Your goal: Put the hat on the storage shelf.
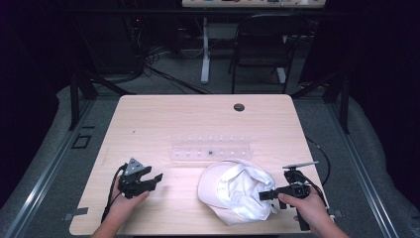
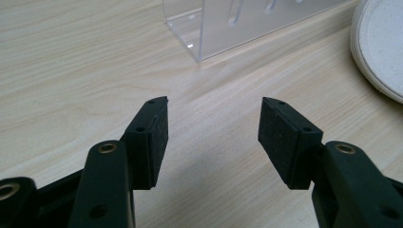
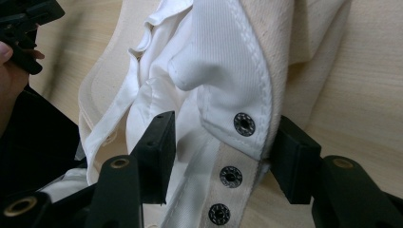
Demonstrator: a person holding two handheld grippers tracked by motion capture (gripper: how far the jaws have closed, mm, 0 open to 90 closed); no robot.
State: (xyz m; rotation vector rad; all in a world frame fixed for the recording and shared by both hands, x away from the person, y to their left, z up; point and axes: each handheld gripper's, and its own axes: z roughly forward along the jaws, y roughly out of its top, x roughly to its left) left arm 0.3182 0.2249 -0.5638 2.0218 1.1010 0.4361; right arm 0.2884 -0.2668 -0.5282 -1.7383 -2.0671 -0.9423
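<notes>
Table (image 1: 148,119) first: light wood, with a clear plastic rack (image 1: 212,148) at mid-table. Just in front of the rack, toward my right side, lies a white cap (image 1: 233,191), upside down and crumpled, lining up.

Step in hand, as I judge it: getting a grip on the cap's back strap. My right gripper (image 1: 269,195) is at the cap's right edge. In the right gripper view (image 3: 223,152) its jaws stand wide, straddling the strap (image 3: 247,142) with its 3 black snaps (image 3: 244,124); the right pad (image 3: 294,156) touches the fabric edge, the left pad sits just off it. Not clamped yet.

My left gripper (image 1: 153,177) rests on bare wood to the cap's left, well apart from it, jaws wide and holding nothing (image 2: 214,137); the rack corner (image 2: 199,33) is ahead of it.

Next move: close the right jaws squarely on the strap, not on the loose lining, before lifting.
</notes>
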